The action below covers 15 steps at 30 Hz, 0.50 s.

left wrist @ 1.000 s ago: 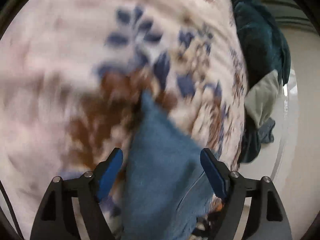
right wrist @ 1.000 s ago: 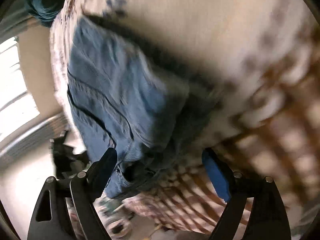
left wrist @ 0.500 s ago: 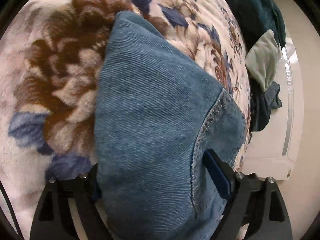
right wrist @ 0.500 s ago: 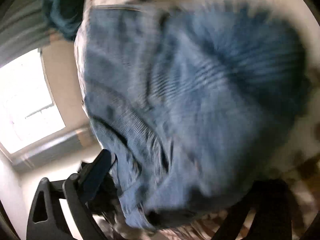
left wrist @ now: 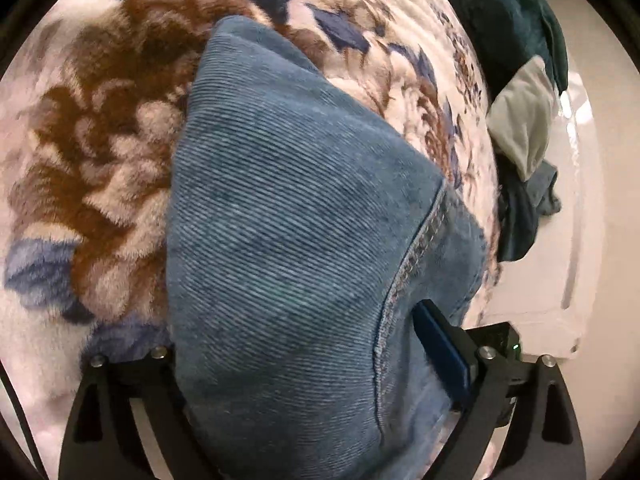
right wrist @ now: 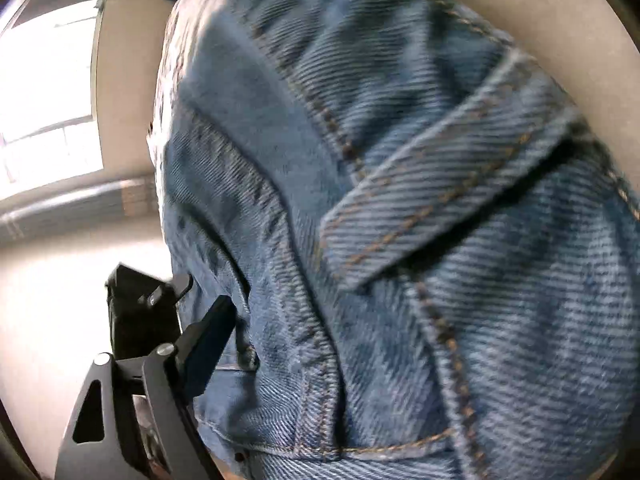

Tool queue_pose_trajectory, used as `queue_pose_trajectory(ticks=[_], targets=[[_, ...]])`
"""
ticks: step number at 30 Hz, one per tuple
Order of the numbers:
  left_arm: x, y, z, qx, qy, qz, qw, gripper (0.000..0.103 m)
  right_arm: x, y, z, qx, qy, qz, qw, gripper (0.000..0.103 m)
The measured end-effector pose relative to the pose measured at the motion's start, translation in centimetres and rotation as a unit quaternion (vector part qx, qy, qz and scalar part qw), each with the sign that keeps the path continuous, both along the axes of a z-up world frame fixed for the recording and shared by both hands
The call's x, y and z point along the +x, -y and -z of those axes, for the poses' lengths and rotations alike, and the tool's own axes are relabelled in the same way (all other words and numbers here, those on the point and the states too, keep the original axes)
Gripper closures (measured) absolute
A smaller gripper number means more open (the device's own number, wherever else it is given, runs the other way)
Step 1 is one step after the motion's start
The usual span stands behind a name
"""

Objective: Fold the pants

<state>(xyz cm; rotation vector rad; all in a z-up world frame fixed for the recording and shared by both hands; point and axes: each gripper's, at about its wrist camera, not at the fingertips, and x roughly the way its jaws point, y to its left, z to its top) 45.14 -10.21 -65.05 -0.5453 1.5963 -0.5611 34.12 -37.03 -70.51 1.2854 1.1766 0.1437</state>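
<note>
Two black grippers hold the blue denim pants (left wrist: 288,240). Left gripper (left wrist: 304,368) is squeezed on thick denim lying over the fluffy flowered blanket (left wrist: 92,128), near the bed's edge. Right gripper (right wrist: 344,360) has denim between its fingers; I cannot tell its grip.

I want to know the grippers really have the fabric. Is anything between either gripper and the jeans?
Nothing visible. In the left wrist view the jeans fill the gap of the left gripper, over the floral blanket. In the right wrist view denim covers the right gripper; only one finger shows.
</note>
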Motion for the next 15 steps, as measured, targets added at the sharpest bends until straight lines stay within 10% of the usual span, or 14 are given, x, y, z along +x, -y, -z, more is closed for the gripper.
queue_pose_trajectory(ticks=[6, 15], targets=[[-0.4, 0.0, -2.8, 0.013, 0.053, 0.014, 0.9984, 0.062, 0.4, -1.5, -2.0, -0.015, 0.012, 0.017, 1.0, 0.063], [3.2, -1.6, -10.5, -0.015, 0.112, 0.007, 0.9936, 0.065, -1.1, -2.3, -8.2, -0.025, 0.065, 0.021, 0.997, 0.068]])
